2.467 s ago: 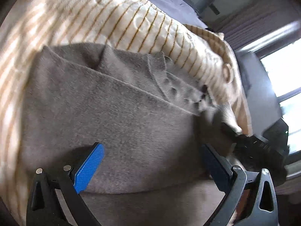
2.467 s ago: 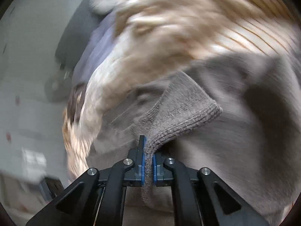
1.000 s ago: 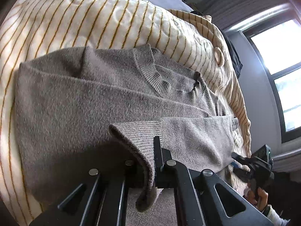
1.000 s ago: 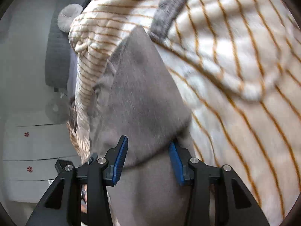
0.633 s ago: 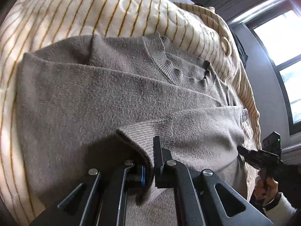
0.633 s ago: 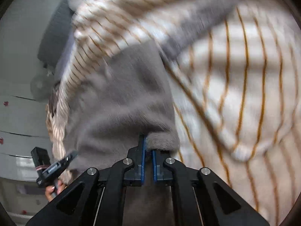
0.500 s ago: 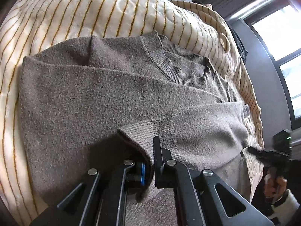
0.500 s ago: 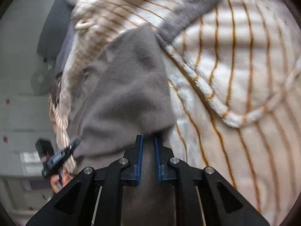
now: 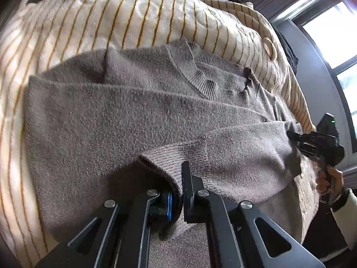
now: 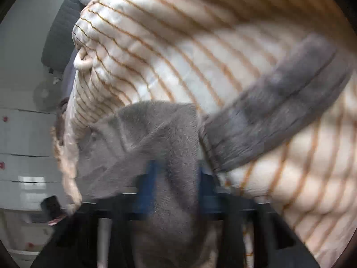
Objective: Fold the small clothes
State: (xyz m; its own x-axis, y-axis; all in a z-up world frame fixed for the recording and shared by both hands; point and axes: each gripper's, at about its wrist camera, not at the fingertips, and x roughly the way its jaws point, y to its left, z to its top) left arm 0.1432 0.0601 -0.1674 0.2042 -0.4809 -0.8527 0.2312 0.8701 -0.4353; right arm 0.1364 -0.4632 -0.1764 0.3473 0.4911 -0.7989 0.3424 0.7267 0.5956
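A grey-brown knit sweater (image 9: 111, 122) lies on a cream quilt with orange stripes (image 9: 145, 17). My left gripper (image 9: 177, 192) is shut on the sleeve's ribbed cuff (image 9: 169, 156), held over the sweater's body. At the right edge of the left wrist view, a hand (image 9: 328, 178) holds my right gripper (image 9: 292, 135) against the sweater's side fold. The right wrist view is blurred. There the right gripper (image 10: 178, 176) has sweater fabric (image 10: 156, 129) filling the gap between its blue pads, and its jaws are closing on it.
A long grey knit piece (image 10: 279, 102) lies across the quilt (image 10: 178, 55), right of the sweater. White drawers (image 10: 22, 145) and a dark cushion (image 10: 60, 33) stand beyond the bed. A bright window (image 9: 334, 22) is at the far right.
My left gripper, open at first, closed on the cuff and has stayed there. The right gripper's jaws came together on the sweater's side and swept sideways with the fabric.
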